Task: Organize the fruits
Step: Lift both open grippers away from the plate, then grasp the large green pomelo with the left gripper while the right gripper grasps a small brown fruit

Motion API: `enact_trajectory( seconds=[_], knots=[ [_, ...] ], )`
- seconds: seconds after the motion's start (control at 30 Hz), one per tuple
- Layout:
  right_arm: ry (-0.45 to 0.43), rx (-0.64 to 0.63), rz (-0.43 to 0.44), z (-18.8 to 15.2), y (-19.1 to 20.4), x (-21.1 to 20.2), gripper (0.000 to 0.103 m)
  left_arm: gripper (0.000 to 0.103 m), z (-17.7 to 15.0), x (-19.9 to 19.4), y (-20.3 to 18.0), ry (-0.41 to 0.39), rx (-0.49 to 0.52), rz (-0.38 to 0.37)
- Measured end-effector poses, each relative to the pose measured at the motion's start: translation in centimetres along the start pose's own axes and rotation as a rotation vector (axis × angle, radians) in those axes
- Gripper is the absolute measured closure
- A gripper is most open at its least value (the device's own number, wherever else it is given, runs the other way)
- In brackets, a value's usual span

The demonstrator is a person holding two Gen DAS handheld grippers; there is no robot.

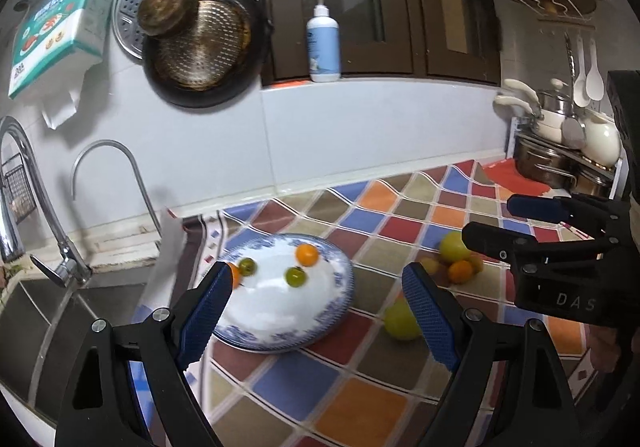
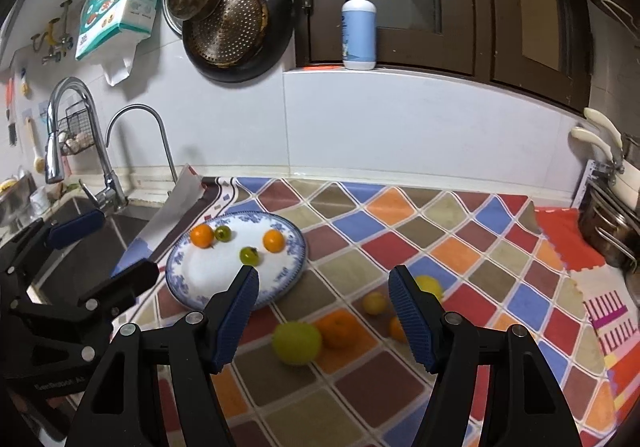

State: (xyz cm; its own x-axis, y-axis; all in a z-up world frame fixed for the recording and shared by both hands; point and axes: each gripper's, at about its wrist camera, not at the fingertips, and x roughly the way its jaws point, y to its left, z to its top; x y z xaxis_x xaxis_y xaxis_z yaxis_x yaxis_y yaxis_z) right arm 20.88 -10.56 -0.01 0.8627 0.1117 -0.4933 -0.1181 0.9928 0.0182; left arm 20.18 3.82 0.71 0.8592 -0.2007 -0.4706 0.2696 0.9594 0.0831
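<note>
Jaws empty; plate [image 2: 294, 251] holds two oranges, two green fruits.

We list one counter under a checkered cloth [image 2: 400, 231]. On it we count a blue-rimmed plate [image 2: 296, 259] and loose fruit [image 2: 296, 343] just beside.

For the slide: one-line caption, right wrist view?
Right gripper open above loose fruit on checkered cloth; four fruits already on the blue-rimmed plate.
</note>
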Motion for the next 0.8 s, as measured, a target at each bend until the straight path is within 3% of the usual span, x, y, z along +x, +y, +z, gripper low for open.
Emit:
enact_trajectory(
  seconds=[0.47,0.8],
  knots=[
    [0.02,-0.067,-0.002,-2.6,-4.8,-0.6,0.035,0.016,-2.1,1.2,-5.8,0.053,0.015,0.062],
    [0.095,-0.118,0.003,-4.9,-7.4,2.2,0.035,0.016,-3.8,4.2,-8.0,0.121,0.044,0.12]
  ],
)
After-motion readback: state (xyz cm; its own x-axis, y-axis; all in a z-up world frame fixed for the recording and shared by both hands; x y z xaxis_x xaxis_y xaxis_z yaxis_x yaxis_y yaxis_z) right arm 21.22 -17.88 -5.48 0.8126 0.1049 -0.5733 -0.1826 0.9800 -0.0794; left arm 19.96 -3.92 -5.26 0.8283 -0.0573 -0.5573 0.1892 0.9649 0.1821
